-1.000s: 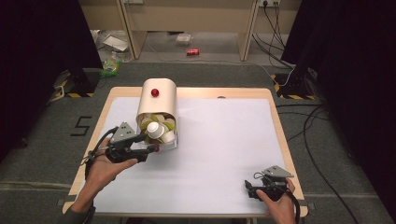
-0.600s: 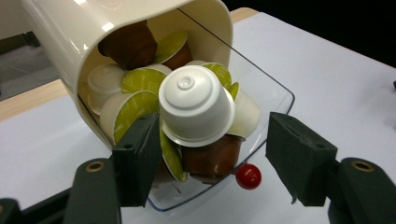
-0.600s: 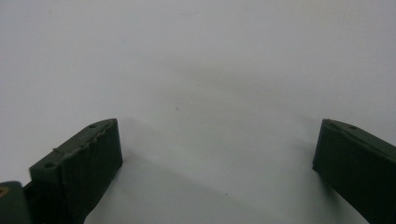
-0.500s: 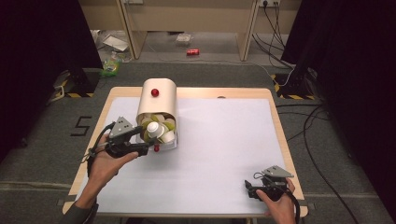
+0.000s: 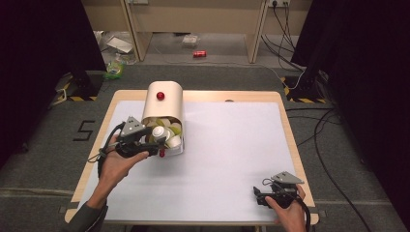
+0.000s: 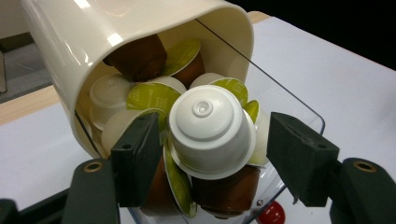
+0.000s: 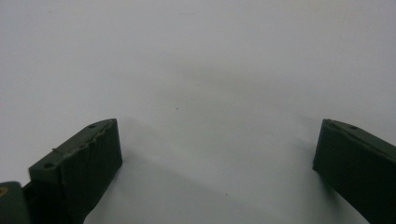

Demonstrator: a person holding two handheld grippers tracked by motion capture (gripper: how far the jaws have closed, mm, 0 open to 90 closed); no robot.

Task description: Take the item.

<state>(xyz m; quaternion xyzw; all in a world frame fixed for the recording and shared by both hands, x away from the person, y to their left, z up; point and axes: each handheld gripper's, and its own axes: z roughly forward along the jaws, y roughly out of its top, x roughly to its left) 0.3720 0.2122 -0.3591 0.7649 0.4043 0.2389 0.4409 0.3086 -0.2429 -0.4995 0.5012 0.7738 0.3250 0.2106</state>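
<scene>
A cream container [image 5: 165, 104] lies tipped on its side on the white table [image 5: 232, 145], its open mouth facing the person and crammed with coffee capsules. The left gripper [image 6: 212, 140] sits right at that mouth, jaws standing partly apart around a white capsule [image 6: 211, 128] that sticks out foremost. The left jaw is just beside the capsule; the right jaw stands clear of it, so the pads do not press it. Brown and green-lidded capsules [image 6: 154, 95] are packed behind and below it inside the container. A small red knob [image 6: 272, 213] shows beneath the container's clear lid [image 6: 289, 105]. Well away from the container, at the table's near right corner, the right gripper [image 5: 261, 197] rests with jaws wide over bare tabletop.
</scene>
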